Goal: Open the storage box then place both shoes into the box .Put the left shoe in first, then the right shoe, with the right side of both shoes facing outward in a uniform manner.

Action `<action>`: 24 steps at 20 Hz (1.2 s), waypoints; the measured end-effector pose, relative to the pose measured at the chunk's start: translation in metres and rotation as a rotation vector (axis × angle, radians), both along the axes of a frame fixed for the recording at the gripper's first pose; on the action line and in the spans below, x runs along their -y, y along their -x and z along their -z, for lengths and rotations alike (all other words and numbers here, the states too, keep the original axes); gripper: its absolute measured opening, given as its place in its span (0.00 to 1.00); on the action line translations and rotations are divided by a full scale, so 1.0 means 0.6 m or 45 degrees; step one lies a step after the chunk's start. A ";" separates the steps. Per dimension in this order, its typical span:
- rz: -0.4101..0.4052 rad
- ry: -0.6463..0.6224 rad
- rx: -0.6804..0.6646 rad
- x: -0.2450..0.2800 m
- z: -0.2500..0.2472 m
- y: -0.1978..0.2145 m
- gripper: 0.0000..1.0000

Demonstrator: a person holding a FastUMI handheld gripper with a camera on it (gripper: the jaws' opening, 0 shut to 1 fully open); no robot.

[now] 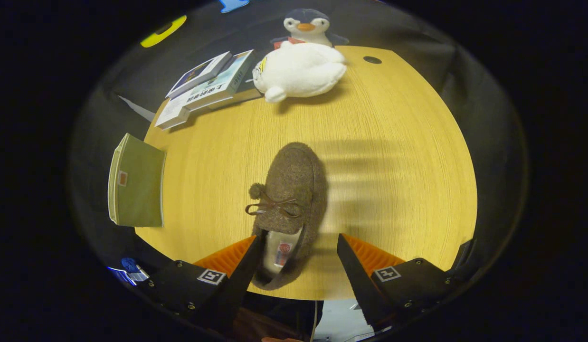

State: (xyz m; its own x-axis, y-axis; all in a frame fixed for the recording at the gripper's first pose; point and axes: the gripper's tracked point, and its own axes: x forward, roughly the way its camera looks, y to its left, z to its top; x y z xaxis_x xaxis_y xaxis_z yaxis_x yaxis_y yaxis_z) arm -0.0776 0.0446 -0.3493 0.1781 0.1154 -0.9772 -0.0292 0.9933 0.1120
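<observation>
Fingers (298,266) stand wide apart and grip nothing, and that spread makes sense: the brown slipper (289,199) lies with its heel opening between them at the near edge of the surface (393,166), so you have room to straddle the heel collar before closing. Your left finger sits right against, perhaps overlapping, the slipper's heel side, while the right finger stands clear of it with bare wood between. The slipper rests sole down, toe pointing toward the far edge, bow and pompom on top, which leaves the open heel as the handiest part to pinch. Whether it is the left or the right shoe cannot be told from this angle, so check that before you commit, since the left goes in first. A green box-like thing (135,183) hangs off the left edge; it may be the storage box, though that is a guess. Books (206,88) lie at the far left corner, and a white plush toy (298,71) with a penguin toy (306,26) behind it sits at the far edge, well apart from your work.
</observation>
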 end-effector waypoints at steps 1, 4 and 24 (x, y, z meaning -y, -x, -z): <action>0.002 0.006 -0.017 0.003 0.015 0.001 0.97; -0.010 0.052 -0.047 0.019 0.053 -0.003 0.93; -0.159 -0.061 0.007 -0.147 -0.078 -0.071 0.03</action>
